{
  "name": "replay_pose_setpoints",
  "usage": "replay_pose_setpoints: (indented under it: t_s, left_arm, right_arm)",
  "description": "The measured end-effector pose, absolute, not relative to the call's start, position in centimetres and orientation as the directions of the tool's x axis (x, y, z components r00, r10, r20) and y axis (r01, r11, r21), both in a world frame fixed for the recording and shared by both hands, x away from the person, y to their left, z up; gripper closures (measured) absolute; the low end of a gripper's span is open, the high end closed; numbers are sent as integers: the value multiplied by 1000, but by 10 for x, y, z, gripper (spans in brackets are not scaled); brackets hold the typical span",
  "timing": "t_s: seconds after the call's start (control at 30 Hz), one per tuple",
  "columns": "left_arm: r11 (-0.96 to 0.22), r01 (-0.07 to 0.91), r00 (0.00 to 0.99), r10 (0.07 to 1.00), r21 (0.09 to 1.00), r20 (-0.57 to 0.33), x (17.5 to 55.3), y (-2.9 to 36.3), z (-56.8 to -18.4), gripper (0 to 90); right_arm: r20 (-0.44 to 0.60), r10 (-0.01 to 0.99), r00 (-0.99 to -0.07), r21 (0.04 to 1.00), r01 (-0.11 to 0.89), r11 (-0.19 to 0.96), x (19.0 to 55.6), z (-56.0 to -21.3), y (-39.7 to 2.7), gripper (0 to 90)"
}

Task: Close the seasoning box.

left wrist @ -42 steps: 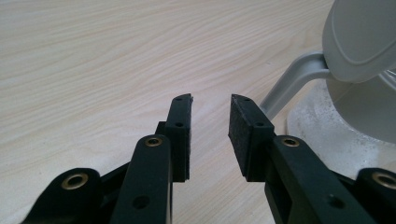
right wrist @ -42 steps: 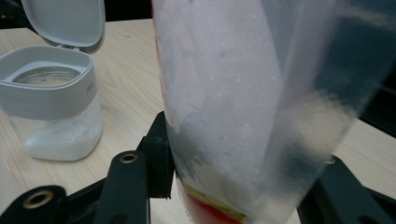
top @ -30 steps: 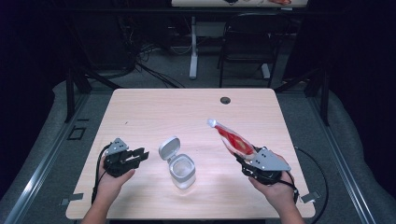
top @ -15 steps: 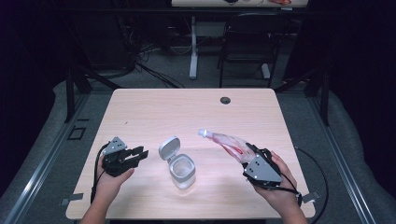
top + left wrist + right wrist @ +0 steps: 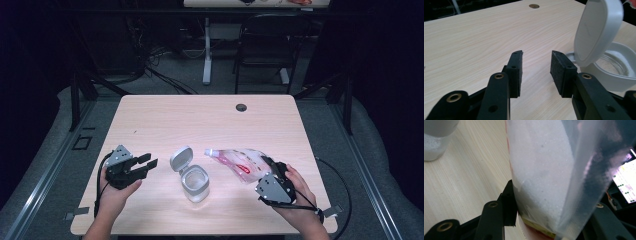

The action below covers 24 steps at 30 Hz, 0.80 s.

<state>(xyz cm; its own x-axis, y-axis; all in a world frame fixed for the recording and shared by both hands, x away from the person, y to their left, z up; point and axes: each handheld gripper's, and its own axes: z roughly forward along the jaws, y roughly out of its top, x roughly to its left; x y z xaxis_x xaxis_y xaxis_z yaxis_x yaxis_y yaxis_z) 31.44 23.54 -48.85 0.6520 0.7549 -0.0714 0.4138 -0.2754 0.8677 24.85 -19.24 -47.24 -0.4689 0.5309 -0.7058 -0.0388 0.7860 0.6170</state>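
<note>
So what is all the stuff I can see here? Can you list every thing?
table: one, pale wood, in the middle of the room
jar: one, clear glass with some white grains inside, near the table's front edge
lid: one, white, flipped up open on the jar's left rim
bag: one, clear plastic with red print, full of white grains, tilted toward the jar
hole: one, dark, round, at the table's far side
chair: one, black, behind the table
left tool: one, black, jaws open and just opening wider, nothing between them
right tool: one, black, clamped on the bag
hands: two, at the front edge
</note>
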Motion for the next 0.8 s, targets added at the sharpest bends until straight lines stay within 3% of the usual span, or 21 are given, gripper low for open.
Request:
replay_pose_setpoints:
  t_s: [0.3,0.8]
  left_arm:
    - [-297,395,674,737,869,-55,306,228,-471,562]
    - [-295,397,685,726,869,-66,299,224,-461,594]
  right_arm:
    - [-755,488,-439,565,-57,823,245,-472,-191,523]
    - [-804,421,-420,491,-71,868,241,-478,-182,523]
